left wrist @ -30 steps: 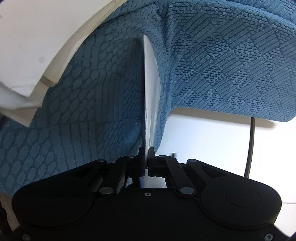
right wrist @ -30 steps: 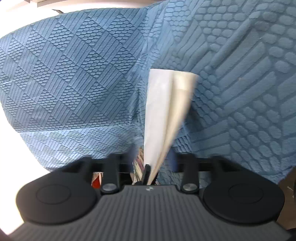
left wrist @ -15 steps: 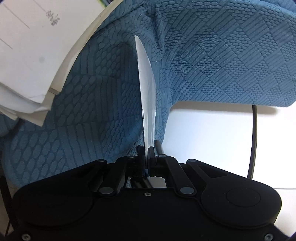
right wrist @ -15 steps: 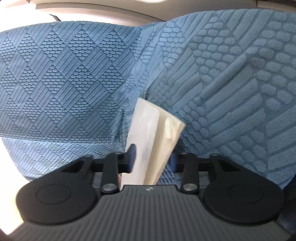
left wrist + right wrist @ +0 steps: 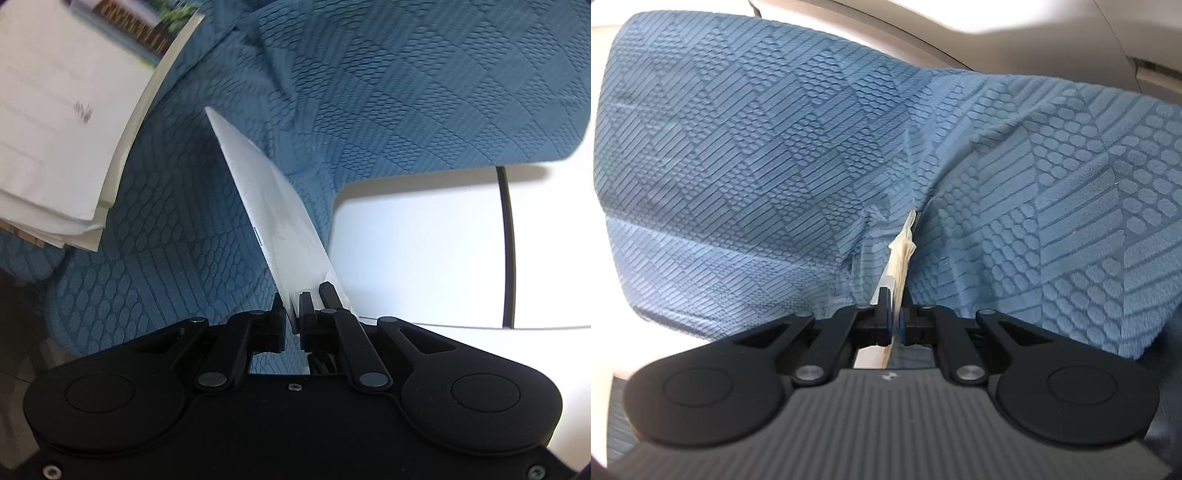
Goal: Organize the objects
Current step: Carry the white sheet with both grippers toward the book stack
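In the left wrist view, the left gripper (image 5: 293, 314) has its jaws pressed together on the near edge of a thin white sheet (image 5: 273, 214), which rises from between the fingers and leans away to the left of the jaws, ending in a point. Behind and around the sheet lies a blue textured cloth (image 5: 388, 103), bunched into a fold just beyond the sheet's tip. Far to the left of the jaws, a stack of papers (image 5: 55, 129) rests on the cloth, its top page blurred. To the right of the jaws a white table (image 5: 424, 251) shows bare, with a black cable (image 5: 508, 243) running across it. In the right wrist view, the right gripper (image 5: 894, 317) is clamped on a cream folded paper (image 5: 899, 258) seen almost edge-on; it runs straight ahead from the jaws and its crumpled far end touches a crease in the same blue cloth, which fills the space on both sides of the jaws
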`<state>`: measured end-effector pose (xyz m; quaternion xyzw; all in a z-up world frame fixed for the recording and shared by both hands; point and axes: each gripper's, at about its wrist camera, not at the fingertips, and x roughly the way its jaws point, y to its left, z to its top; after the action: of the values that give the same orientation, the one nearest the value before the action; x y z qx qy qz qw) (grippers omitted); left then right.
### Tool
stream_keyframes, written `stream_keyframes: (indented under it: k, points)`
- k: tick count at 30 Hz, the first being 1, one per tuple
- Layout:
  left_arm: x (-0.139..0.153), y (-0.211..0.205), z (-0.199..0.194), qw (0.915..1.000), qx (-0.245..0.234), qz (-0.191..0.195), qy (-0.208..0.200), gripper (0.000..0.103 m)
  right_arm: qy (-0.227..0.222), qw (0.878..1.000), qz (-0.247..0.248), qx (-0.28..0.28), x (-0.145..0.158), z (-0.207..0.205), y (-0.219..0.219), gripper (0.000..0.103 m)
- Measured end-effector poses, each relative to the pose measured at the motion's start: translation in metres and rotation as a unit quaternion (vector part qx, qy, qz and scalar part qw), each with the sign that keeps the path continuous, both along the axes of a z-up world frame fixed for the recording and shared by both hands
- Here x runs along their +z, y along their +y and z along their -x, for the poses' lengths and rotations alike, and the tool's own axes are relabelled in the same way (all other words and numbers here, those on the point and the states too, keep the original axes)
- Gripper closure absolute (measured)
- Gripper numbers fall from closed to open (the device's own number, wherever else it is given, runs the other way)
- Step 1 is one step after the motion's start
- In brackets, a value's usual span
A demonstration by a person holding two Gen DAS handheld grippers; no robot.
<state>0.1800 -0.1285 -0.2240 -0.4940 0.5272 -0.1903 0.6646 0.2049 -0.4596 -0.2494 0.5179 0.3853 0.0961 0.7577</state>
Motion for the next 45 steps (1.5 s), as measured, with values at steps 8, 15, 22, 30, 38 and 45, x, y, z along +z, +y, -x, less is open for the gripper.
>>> stream_keyframes:
  k: [8, 15, 22, 30, 38, 45]
  points:
    - [0.047, 0.017, 0.004, 0.9993, -0.013, -0.005, -0.034, 0.096, -0.018, 1.000, 0.022, 0.009, 0.046, 0.007, 0.015, 0.096]
    - [0.083, 0.040, 0.002, 0.9985, -0.008, 0.003, -0.054, 0.096, -0.036, 0.999, 0.029, 0.021, 0.086, 0.005, 0.035, 0.096]
    - [0.118, 0.073, -0.002, 0.9966, -0.003, 0.004, -0.082, 0.095, -0.052, 0.996, 0.054, 0.044, 0.124, -0.002, 0.070, 0.096]
    - [0.144, 0.127, -0.006, 0.9937, 0.009, 0.003, -0.111, 0.095, -0.078, 0.992, 0.062, 0.076, 0.156, -0.002, 0.120, 0.096]
    - [0.143, 0.183, 0.001, 0.9921, 0.031, 0.018, -0.121, 0.095, -0.088, 0.987, 0.075, 0.114, 0.161, 0.005, 0.170, 0.096]
    - [0.124, 0.217, 0.002, 0.9919, 0.037, 0.006, -0.122, 0.094, -0.082, 0.983, 0.086, 0.140, 0.142, 0.005, 0.202, 0.095]
